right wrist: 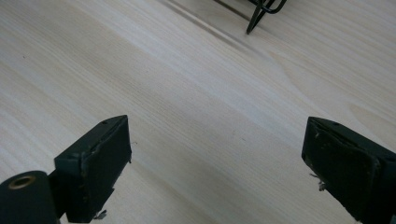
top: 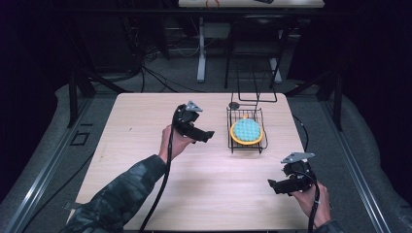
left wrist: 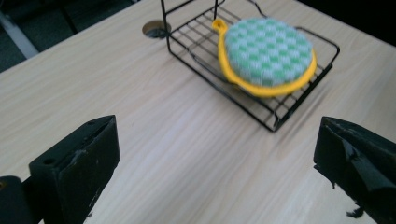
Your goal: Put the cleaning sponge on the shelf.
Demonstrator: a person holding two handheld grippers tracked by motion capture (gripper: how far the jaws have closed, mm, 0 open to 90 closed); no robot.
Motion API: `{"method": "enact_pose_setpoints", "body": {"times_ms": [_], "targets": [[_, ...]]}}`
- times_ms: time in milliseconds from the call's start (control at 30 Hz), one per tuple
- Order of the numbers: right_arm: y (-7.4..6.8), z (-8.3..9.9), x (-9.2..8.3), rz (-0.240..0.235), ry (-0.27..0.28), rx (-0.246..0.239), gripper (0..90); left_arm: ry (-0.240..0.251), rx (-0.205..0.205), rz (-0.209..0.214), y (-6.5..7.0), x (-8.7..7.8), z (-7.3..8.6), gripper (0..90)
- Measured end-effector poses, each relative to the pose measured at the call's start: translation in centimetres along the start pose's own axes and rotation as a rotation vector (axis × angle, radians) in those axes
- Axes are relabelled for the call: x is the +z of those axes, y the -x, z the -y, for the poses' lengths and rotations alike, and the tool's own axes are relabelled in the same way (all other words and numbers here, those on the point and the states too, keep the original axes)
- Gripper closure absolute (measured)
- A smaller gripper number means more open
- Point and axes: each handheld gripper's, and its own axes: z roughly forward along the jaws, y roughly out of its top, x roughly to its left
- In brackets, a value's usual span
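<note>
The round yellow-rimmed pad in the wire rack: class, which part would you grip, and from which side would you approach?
Probably the yellow rim of the pad, taken from above at the side nearest the left gripper. The pad lies nearly flat in the black wire rack, so its edge is exposed there, while the rack's tall frame seems to block the far side. The small yellow loop looks too thin for these wide jaws.

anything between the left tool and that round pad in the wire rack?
Nothing visible. Bare table lies between the open left tool and the pad, which sits in the wire rack; the rack's low rim fronts it.
</note>
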Motion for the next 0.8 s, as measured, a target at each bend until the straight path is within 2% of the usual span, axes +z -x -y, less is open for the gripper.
{"method": "enact_pose_setpoints", "body": {"times_ms": [167,433,567,800], "targets": [[-0.1,0.0,0.1,0.003,0.001,-0.007,7.8,-0.001,-0.015,-0.014,-0.7,-2.9,2.3,0.1],[-0.2,0.0,0.1,0.008,-0.009,-0.02,7.9,-0.016,-0.045,-0.054,-1.5,-6.1,6.1,0.0],[-0.3,0.0,0.1,0.011,-0.013,-0.025,7.9,-0.029,-0.053,-0.077,-1.6,-7.2,8.0,0.0],[-0.2,0.0,0.2,0.014,-0.015,-0.028,8.0,-0.06,-0.096,-0.103,-1.7,-8.3,11.9,0.0]]}}
